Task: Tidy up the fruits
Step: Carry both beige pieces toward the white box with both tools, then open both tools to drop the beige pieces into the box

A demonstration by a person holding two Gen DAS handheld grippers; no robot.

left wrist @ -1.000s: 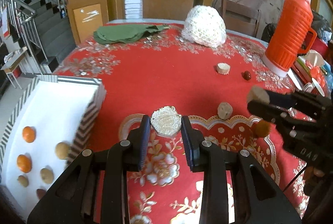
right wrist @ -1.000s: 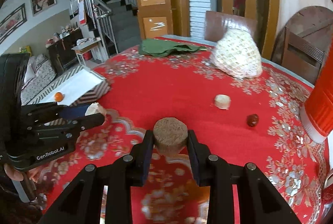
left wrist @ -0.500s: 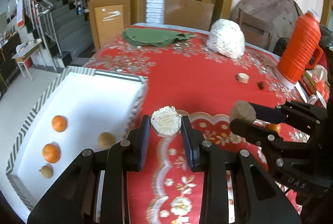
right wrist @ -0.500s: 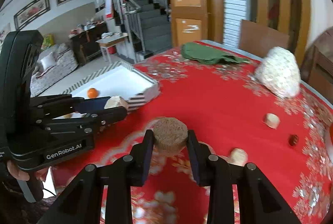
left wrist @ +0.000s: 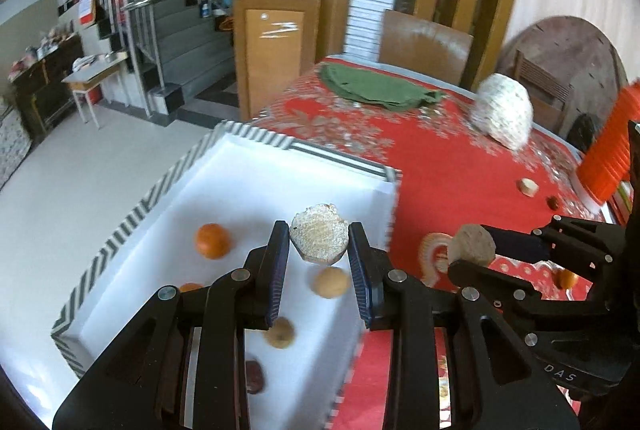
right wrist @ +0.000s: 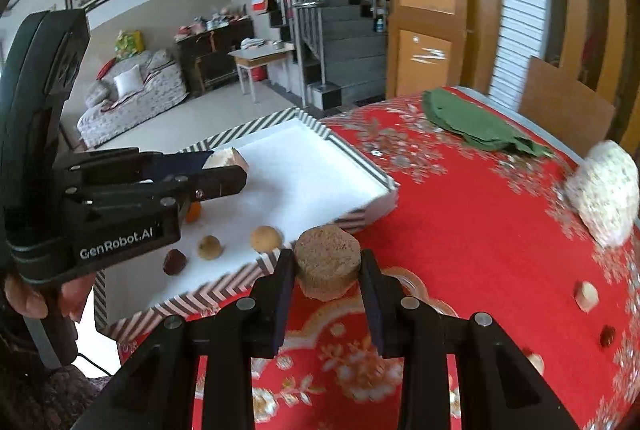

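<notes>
A: How is each claw seen to be occupied?

B: The left claw point(left wrist: 319, 256) is clamped on a pale, rough-cut fruit slice point(left wrist: 319, 239), whose flat cut face is turned toward the camera and slightly upward; no long axis can be made out. It is held above the white tray point(left wrist: 256, 186). The right claw point(right wrist: 327, 272) is closed on a brown cylindrical fruit piece point(right wrist: 327, 267), held upright with its round flat top up, above the table edge just beside the tray's striped rim.

A: What is changed from a second ago?

B: The left claw was over the red tablecloth point(left wrist: 460, 166) then; the tray is now directly beneath it. The right claw has been carried leftward to the tray's near corner.

A: What is found in the tray?

B: An orange point(left wrist: 212, 240), a tan round fruit point(left wrist: 331, 282), a second tan fruit point(left wrist: 279, 337) and a dark red fruit point(left wrist: 253, 382) are lying there.

A: And beyond?

B: On the table, a green cloth point(left wrist: 376, 90), a white netted bundle point(left wrist: 503, 116), an orange thermos point(left wrist: 610, 150) and two small fruit pieces point(left wrist: 528, 187) are seen. A staircase point(right wrist: 332, 42) and a sofa point(right wrist: 132, 94) are visible behind.
</notes>
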